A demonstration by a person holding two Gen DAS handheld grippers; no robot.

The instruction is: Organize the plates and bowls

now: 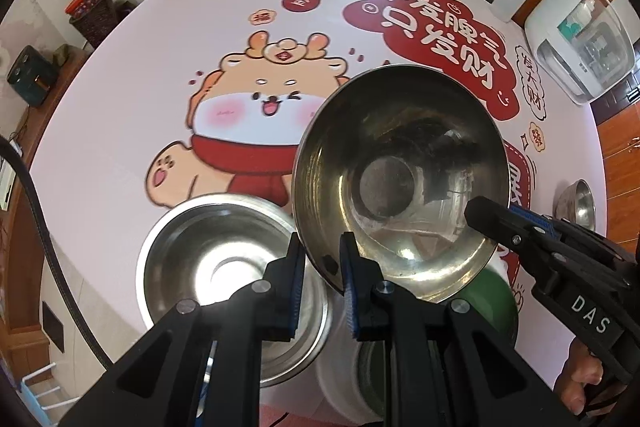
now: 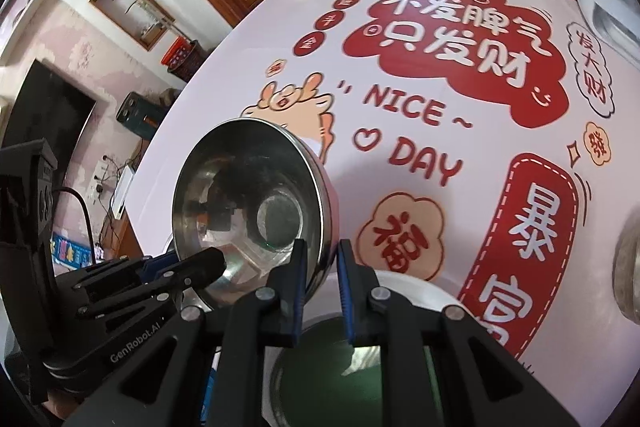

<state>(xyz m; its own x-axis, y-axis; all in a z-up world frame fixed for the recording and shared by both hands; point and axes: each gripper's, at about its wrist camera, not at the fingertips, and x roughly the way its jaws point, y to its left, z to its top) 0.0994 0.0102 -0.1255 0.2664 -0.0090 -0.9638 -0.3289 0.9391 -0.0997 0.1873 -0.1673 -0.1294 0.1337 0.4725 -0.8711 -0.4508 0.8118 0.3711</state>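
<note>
Clamping opposite rim edges, left tongs [image 1: 320,263] and right tongs [image 2: 318,267] hold one round steel bowl [image 1: 400,163] tilted above a second shiny bowl [image 1: 224,267] on the printed surface [image 1: 120,155].

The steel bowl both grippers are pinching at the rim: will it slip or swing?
The steel bowl looks thin, rigid and probably light. Its polished wall may slide between the fingers of the left gripper. With the right gripper on the opposite rim, swinging seems unlikely, though it hangs tilted.
</note>
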